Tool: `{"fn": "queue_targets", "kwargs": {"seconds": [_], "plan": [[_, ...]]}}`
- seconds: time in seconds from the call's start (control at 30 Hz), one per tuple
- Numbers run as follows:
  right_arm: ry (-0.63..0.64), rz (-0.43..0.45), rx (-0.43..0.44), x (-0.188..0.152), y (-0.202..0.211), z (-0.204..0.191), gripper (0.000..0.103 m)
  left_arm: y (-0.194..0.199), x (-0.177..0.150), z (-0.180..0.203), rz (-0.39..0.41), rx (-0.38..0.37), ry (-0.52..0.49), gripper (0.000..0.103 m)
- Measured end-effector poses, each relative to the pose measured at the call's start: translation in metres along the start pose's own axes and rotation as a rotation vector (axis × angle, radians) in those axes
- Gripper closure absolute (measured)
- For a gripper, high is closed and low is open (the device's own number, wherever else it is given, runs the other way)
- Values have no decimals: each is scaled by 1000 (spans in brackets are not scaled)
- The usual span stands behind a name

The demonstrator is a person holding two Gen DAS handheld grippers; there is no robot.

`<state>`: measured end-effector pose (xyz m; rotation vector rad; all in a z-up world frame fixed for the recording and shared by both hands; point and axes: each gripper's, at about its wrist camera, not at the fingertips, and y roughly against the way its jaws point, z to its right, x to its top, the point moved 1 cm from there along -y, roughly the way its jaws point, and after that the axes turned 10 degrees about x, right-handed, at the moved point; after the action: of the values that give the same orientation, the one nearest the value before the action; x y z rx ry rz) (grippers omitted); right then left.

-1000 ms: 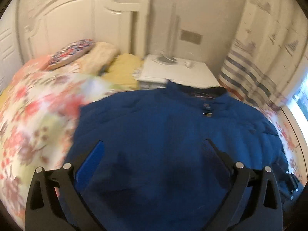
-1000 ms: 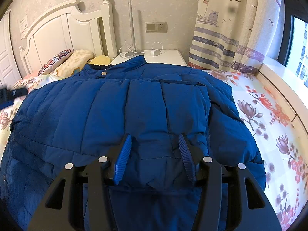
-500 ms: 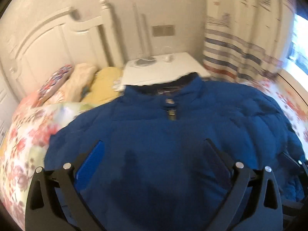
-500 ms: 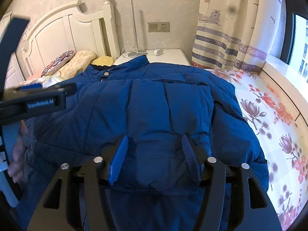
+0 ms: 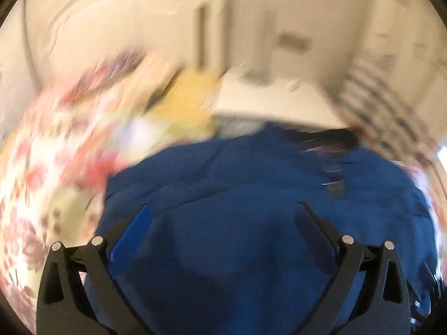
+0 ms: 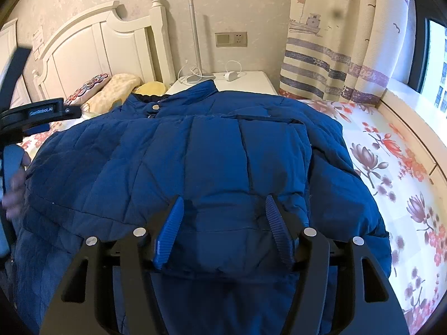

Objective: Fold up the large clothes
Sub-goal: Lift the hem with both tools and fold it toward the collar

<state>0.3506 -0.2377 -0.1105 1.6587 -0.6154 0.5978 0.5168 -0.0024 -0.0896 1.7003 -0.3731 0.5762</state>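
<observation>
A blue jacket (image 6: 212,153) is spread on the bed (image 6: 391,167). The right tongs (image 6: 223,223) are opening above its folded sleeve; the left tongs (image 5: 223,231) are held wide, empty.

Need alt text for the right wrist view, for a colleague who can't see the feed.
A blue padded jacket lies spread on a floral bedsheet, collar toward the white headboard. The right gripper is opening over the folded-in sleeve near the hem. The left gripper shows at the left edge.

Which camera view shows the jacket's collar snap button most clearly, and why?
The right wrist view: it is sharp, and the snap button shows plainly on the blue jacket. The left wrist view is motion-blurred, so the collar is only a dark smear.
</observation>
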Motion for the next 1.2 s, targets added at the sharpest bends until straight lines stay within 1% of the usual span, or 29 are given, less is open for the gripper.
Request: {"fn": "queue_targets", "kwargs": {"seconds": [0.03, 0.07, 0.13, 0.17, 0.2, 0.23, 0.27, 0.3, 0.33, 0.37, 0.43, 0.5, 0.57, 0.63, 0.7, 0.77, 0.8, 0.87, 0.93, 1.0, 1.03, 1.1, 1.13, 1.17, 1.2], "plan": [[-1, 0, 3, 0, 0, 1, 43, -23, -3, -7, -86, -8, -17, 2], [2, 0, 5, 0, 0, 0, 43, -30, -6, -9, -82, -47, -39, 2], [3, -1, 1, 0, 0, -1, 43, -22, -12, -13, -13, -62, -65, 2], [0, 0, 4, 0, 0, 0, 43, -13, -15, -17, 9, -48, -55, 3], [-4, 0, 7, 0, 0, 1, 43, 4, -22, -25, 57, -30, -16, 3], [-6, -1, 9, 1, 0, 1, 43, 20, -30, -34, 99, -40, 19, 3], [-6, 0, 10, 1, 0, 2, 43, 32, -37, -41, 124, -62, 35, 3], [-6, -1, 10, 1, 1, 2, 42, 48, -50, -44, 150, -92, 32, 3], [-6, -1, 9, 1, 1, 2, 42, 56, -60, -43, 152, -91, 10, 3], [-6, -1, 10, 1, 1, 2, 42, 62, -71, -41, 150, -79, -17, 3], [-8, 0, 11, 1, 1, 2, 42, 68, -98, -32, 139, -32, -87, 3], [-7, -1, 11, 1, 0, 2, 42, 71, -126, -33, 123, -19, -136, 3], [-11, -2, 13, 1, 0, 3, 42, 71, -144, -31, 105, 1, -159, 3], [-9, -3, 8, 1, 0, 3, 42, 75, -160, -32, 110, 14, -171, 2], [-3, -6, 2, 1, -1, 2, 42, 71, -171, -35, 98, 38, -189, 2], [-3, -6, 2, 1, -1, 2, 41, 62, -174, -40, 65, 5, -160, 2], [-2, -5, -1, 1, -1, 2, 41, 62, -173, -41, 64, -1, -148, 2], [7, -10, -18, 1, -2, 0, 41, 61, -174, -40, 71, 18, -156, 2], [26, -23, -27, 1, -3, -4, 37, 64, -176, -37, 88, 44, -173, 2], [22, -48, -61, 7, 6, -9, 37, 66, -177, -36, 96, 54, -178, 2], [15, -29, -64, 10, 13, -12, 36, 67, -177, -36, 95, 52, -178, 2], [27, 66, -50, 19, 35, -22, 35, 67, -177, -37, 94, 51, -177, 2], [41, 87, -64, 21, 39, -26, 33, 67, -177, -37, 95, 53, -178, 2], [56, 96, -79, 25, 40, -29, 33, 67, -176, -36, 95, 55, -180, 2], [64, 80, -79, 27, 37, -31, 32, 68, -177, -36, 96, 56, -181, 2]]}}
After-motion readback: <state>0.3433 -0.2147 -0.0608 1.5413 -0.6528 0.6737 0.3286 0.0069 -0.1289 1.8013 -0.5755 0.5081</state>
